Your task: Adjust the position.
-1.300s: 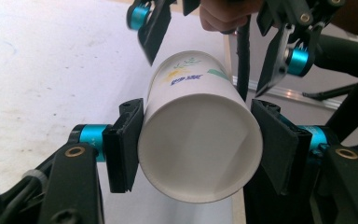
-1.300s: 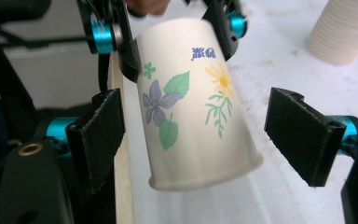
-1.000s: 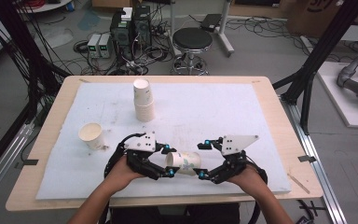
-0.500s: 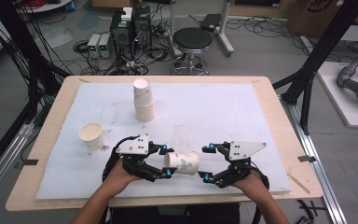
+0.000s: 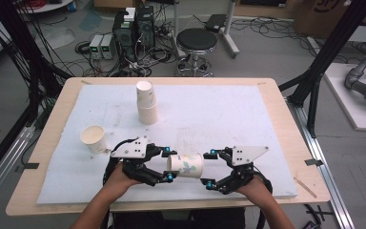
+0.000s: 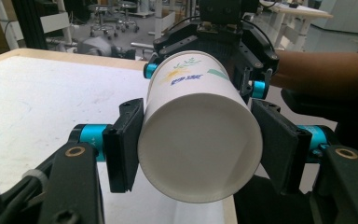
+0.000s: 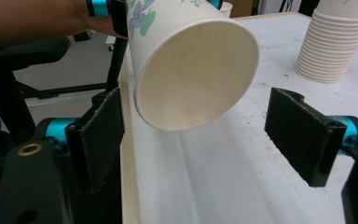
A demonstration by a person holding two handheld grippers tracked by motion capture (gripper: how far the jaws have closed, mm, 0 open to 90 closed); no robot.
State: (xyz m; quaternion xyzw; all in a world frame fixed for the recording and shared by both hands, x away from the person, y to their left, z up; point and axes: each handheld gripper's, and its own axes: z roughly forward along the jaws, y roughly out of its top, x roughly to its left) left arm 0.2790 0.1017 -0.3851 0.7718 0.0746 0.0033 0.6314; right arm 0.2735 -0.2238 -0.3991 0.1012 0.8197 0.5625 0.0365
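Item: printed paper cup, held on its side above the near edge of the desk, between the person's two hands. Holder: left gripper, jaws clamped on the cup's closed base end, one pad on each side of the wall, as the left gripper view shows. Long axis: roughly level, running straight from the left gripper toward the right gripper, base at the left one, open mouth facing the right one. Right gripper: spread wide, grasping nothing; in its own view the cup's rim sits ahead of and a little above the two pads, nearer the left-hand pad than the right-hand pad, and neither pad touches paper. Relation that matters: the mouth lies just in front of the right gripper's open jaws, on its line of approach, so a handover would likely need that gripper to advance along the cup's axis and close across the rim end. Risk, as a judgement: thin wall near the mouth may crush if squeezed hard. Also present, well beyond both grippers: a stack of cups and a single upright cup off to the left gripper's outer side.
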